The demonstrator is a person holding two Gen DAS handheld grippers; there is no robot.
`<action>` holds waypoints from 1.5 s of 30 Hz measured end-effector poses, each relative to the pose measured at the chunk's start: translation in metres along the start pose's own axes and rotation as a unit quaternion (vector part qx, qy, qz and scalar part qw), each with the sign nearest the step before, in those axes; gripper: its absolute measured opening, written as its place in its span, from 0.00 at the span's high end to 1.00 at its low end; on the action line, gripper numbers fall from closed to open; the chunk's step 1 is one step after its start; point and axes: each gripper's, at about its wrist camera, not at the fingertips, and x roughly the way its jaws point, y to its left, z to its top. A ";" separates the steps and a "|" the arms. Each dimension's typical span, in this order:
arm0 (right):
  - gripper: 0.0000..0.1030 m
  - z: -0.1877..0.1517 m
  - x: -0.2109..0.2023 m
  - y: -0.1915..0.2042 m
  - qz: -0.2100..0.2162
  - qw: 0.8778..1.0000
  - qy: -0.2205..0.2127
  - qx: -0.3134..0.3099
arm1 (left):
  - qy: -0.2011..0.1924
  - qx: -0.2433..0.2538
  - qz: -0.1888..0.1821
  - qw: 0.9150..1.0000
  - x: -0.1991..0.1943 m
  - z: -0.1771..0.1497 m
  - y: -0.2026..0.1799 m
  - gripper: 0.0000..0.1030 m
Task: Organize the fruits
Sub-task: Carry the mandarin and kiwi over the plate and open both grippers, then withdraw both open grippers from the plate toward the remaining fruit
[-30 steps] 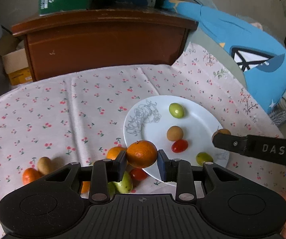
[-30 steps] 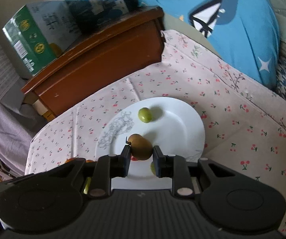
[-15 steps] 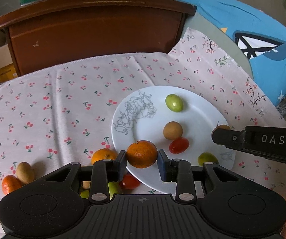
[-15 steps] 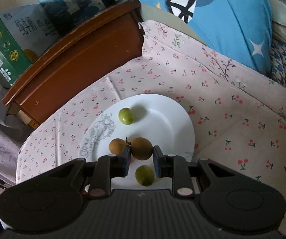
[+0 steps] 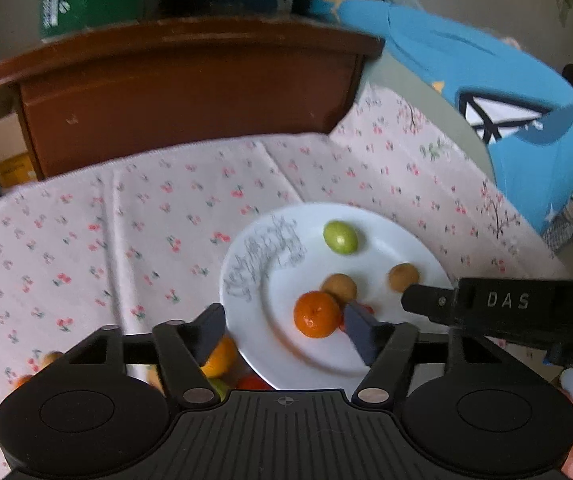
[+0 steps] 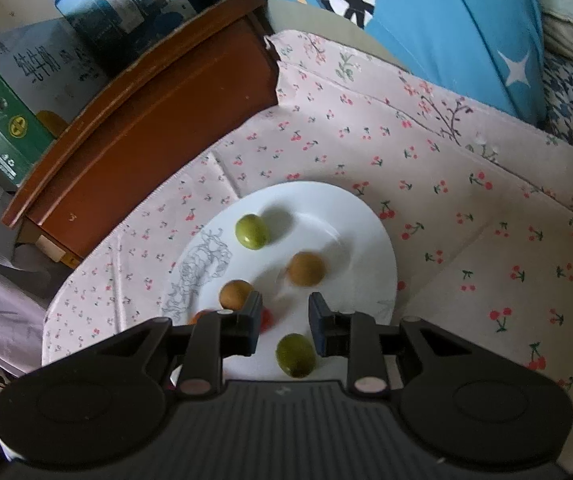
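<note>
A white plate [image 5: 370,232] lies on the cherry-print cloth; it also shows in the right wrist view [image 6: 350,208]. My left gripper [image 5: 284,330] is open over the plate's near edge, and an orange [image 5: 316,314] rests on the plate between its fingers. My right gripper [image 6: 285,320] is open and empty above the plate. On the plate lie a brown fruit [image 6: 306,269], a second brown fruit [image 6: 236,294], a green fruit [image 6: 251,231], another green fruit [image 6: 295,355] and a red tomato [image 6: 266,319]. The right gripper's finger [image 5: 426,304] shows in the left wrist view.
More fruits lie on the cloth left of the plate, partly hidden by my left gripper: an orange one [image 5: 218,358] and a red one [image 5: 252,382]. A brown wooden cabinet [image 5: 190,92] with cartons [image 6: 2,108] stands behind. A blue cushion [image 5: 498,120] lies at the right.
My left gripper opened and let go of the orange, which now lies on the plate. My right gripper opened and released the brown fruit onto the plate.
</note>
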 end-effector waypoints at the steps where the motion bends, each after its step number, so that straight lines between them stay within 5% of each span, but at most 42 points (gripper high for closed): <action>1: 0.74 0.000 -0.001 0.001 0.001 1.000 -0.003 -0.002 | -0.002 -0.003 0.004 1.000 -0.003 0.002 0.001 0.27; 4: 0.74 0.001 -0.004 0.002 0.009 1.000 -0.007 -0.008 | -0.001 -0.013 0.015 1.000 -0.011 0.007 0.007 0.20; 24: 0.70 -0.018 -0.008 0.025 0.034 0.997 0.006 -0.073 | 0.015 -0.050 0.072 0.996 -0.056 0.004 0.054 0.19; 45: 0.70 -0.067 -0.025 0.062 0.078 0.984 0.019 -0.162 | 0.017 -0.103 0.126 0.987 -0.095 -0.038 0.113 0.19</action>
